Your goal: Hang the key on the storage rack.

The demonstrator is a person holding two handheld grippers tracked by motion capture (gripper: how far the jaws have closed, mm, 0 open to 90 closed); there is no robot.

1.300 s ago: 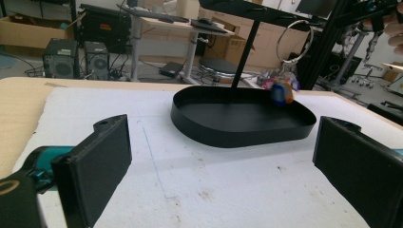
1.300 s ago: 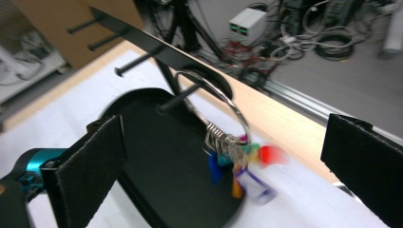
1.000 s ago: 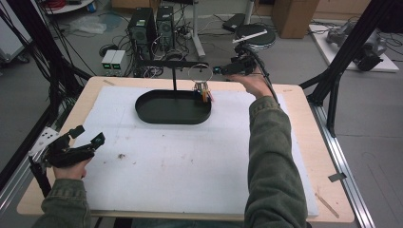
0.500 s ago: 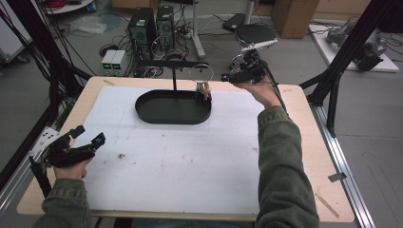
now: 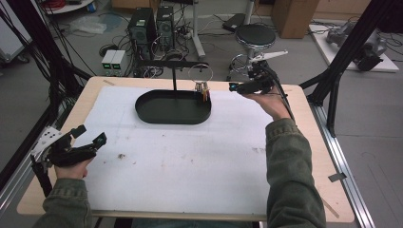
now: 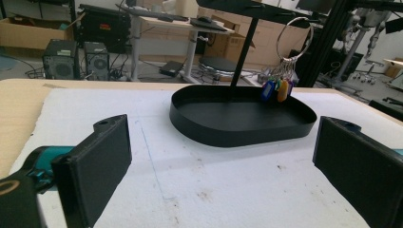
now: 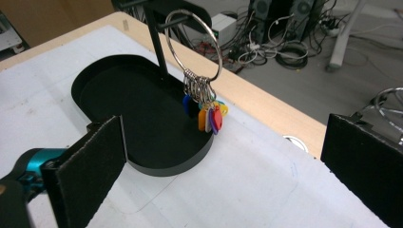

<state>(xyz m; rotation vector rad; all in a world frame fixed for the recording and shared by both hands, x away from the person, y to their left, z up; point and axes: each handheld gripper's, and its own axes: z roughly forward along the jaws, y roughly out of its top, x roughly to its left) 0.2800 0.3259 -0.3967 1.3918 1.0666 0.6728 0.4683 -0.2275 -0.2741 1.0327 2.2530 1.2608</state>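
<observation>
Right gripper view looks down on a large metal key ring (image 7: 194, 45) hanging from the crossbar of a black stand (image 7: 157, 35), its bunch of coloured tags (image 7: 206, 114) dangling just over the rim of the black oval tray (image 7: 138, 109). The right gripper (image 7: 223, 171) has its fingers (image 7: 92, 161) wide apart and nothing between them, with the ring off toward 11 o'clock of its line of sight.

My judgement is that the ring is the thing being worked. To take it well, the gripper should come in level with the ring's lower arc, fingers straddling the wire just above the tags, close firmly, then lift up and slide along the bar toward its free end so the loop clears without tipping the stand.

From the high view, the right gripper (image 5: 247, 85) sits at about 1 o'clock of the counter (image 5: 304, 156), just beside the stand, the forearm stretched forward and the wrist turned so the fingers point toward 9 o'clock at the ring. The left gripper (image 5: 88, 137) rests low at 8 o'clock, well apart from the tray, fingers also spread and holding nothing.
</observation>
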